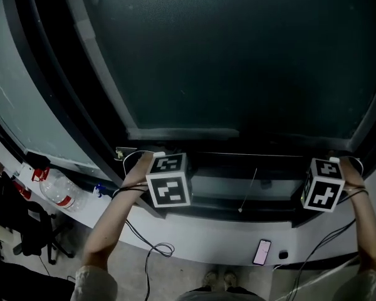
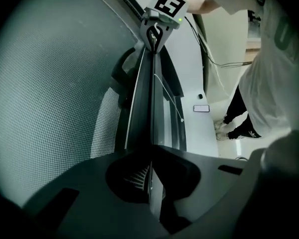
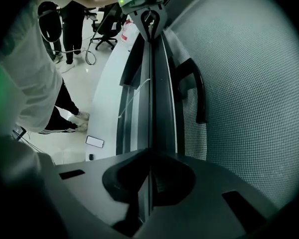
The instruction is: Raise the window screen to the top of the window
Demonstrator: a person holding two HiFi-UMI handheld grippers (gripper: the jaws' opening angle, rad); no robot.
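A dark mesh window screen (image 1: 238,55) sits low in the window, its bottom rail (image 1: 250,160) just above the white sill (image 1: 207,237). The left gripper (image 2: 152,151) and right gripper (image 3: 149,156) are above the sill at opposite ends of the rail, each with jaws clamped on its thin edge. A phone (image 1: 262,251) lies on the sill.

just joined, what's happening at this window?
A person holds a gripper in each hand. The left gripper and right gripper are each clamped on the thin bottom bar of the window screen, one near each end. The bar sits low, just above the sill, so the screen is not yet raised.
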